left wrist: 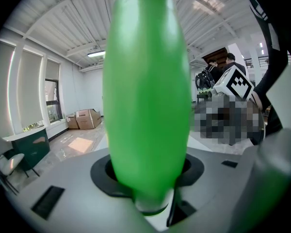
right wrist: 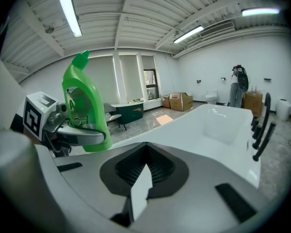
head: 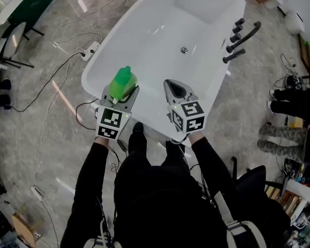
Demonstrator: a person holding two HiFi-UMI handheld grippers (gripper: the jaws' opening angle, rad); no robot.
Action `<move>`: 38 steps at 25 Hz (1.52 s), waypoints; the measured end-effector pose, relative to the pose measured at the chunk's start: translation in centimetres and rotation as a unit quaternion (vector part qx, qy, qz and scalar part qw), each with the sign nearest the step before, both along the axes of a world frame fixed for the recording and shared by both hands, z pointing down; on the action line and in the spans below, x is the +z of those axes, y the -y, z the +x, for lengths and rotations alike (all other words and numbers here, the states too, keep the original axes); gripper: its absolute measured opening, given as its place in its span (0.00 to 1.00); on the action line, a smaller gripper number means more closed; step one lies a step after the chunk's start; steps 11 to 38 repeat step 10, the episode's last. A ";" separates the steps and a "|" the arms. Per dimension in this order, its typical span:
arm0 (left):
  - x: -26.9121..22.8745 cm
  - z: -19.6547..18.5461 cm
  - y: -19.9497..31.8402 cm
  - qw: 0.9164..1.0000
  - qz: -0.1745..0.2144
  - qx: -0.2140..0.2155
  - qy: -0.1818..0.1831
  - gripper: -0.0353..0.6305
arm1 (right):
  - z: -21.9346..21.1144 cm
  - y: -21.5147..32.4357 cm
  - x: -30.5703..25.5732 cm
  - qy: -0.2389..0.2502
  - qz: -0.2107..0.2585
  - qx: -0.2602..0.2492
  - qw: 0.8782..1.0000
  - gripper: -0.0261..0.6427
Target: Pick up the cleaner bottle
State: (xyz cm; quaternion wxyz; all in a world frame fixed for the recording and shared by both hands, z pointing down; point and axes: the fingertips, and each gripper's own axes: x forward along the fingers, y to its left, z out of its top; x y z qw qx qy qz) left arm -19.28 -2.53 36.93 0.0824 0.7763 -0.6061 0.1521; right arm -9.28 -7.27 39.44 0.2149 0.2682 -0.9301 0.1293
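Observation:
The cleaner bottle (head: 123,81) is bright green with a bent neck, and it stands upright between the jaws of my left gripper (head: 122,91), which is shut on its body. It hangs over the near left rim of the white bathtub (head: 144,40). In the left gripper view the bottle (left wrist: 145,96) fills the middle and hides most of what is ahead. The right gripper view shows the bottle (right wrist: 82,106) at the left, with the left gripper (right wrist: 77,136) clamped round its lower half. My right gripper (head: 175,90) is over the tub's near rim, its jaws together and empty (right wrist: 145,165).
Black tap fittings (head: 240,35) stand on the tub's right rim and a drain (head: 184,50) sits in its floor. A power strip with cables (head: 90,49) lies on the marble floor at left, near a chair (head: 13,32). Another person's legs (head: 287,94) are at the right edge.

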 end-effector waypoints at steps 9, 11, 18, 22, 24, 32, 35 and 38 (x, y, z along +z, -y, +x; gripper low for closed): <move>-0.3 0.0 -0.2 1.000 0.002 -0.004 -0.007 0.35 | 0.0 -0.3 -0.1 0.001 -0.004 0.002 1.000 0.04; -0.3 0.1 -0.2 1.000 0.002 -0.003 -0.007 0.35 | 0.1 -0.3 -0.1 0.000 -0.005 0.002 1.000 0.04; -0.3 0.1 -0.2 1.000 0.002 -0.003 -0.007 0.35 | 0.1 -0.3 -0.1 0.000 -0.005 0.002 1.000 0.04; -0.3 0.1 -0.2 1.000 0.002 -0.003 -0.007 0.35 | 0.1 -0.3 -0.1 0.000 -0.005 0.002 1.000 0.04; -0.3 0.1 -0.2 1.000 0.002 -0.003 -0.007 0.35 | 0.1 -0.3 -0.1 0.000 -0.005 0.002 1.000 0.04; -0.3 0.1 -0.2 1.000 0.002 -0.003 -0.007 0.35 | 0.1 -0.3 -0.1 0.000 -0.005 0.002 1.000 0.04; -0.3 0.1 -0.2 1.000 0.002 -0.003 -0.007 0.35 | 0.1 -0.3 -0.1 0.000 -0.005 0.002 1.000 0.04; -0.3 0.1 -0.2 1.000 0.002 -0.003 -0.007 0.35 | 0.1 -0.3 -0.1 0.000 -0.005 0.002 1.000 0.04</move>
